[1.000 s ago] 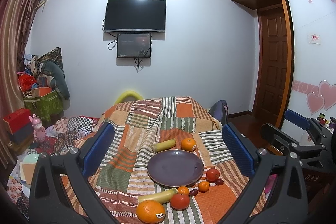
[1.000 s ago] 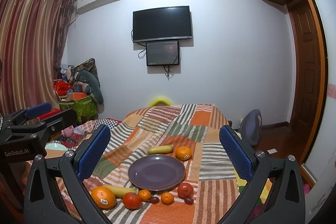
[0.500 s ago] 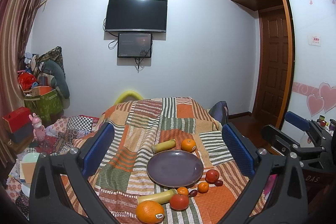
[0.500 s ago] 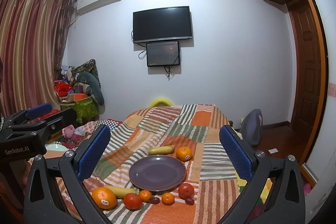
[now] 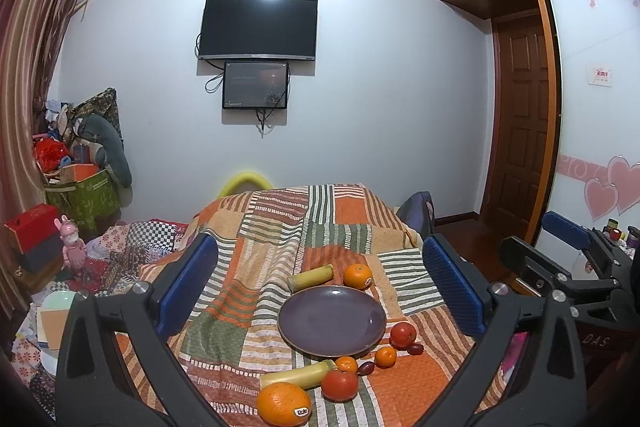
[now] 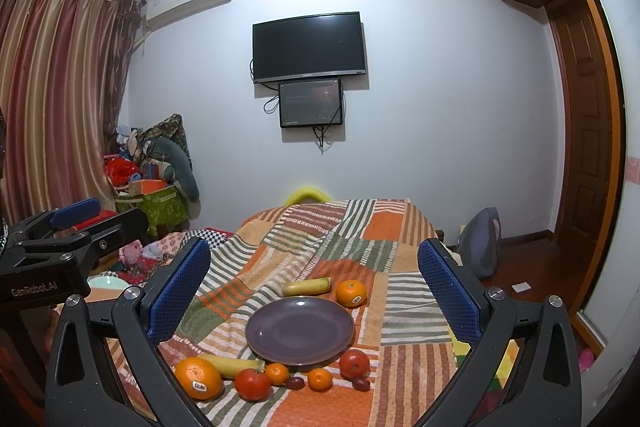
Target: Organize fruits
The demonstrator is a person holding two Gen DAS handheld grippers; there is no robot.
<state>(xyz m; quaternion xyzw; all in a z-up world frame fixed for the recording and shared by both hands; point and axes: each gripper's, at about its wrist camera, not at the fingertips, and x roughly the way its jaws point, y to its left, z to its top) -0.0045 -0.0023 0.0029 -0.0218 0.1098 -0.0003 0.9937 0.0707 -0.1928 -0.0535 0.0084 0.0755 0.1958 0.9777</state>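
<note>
Both the left gripper (image 5: pixel 320 287) and right gripper (image 6: pixel 314 287) hang empty, jaws wide apart. Nearest, lower centre, a big orange (image 6: pixel 198 377) and banana (image 6: pixel 230 365) lying crosswise; beyond them the empty plate (image 6: pixel 300 331).

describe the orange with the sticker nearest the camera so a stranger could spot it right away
Find the purple plate on the striped patchwork blanket. A row of fruit lies along the plate's near edge. The big orange sits at the row's left end, next to a banana piece, and it is the largest fruit there and bears a dark Dole sticker.
</note>
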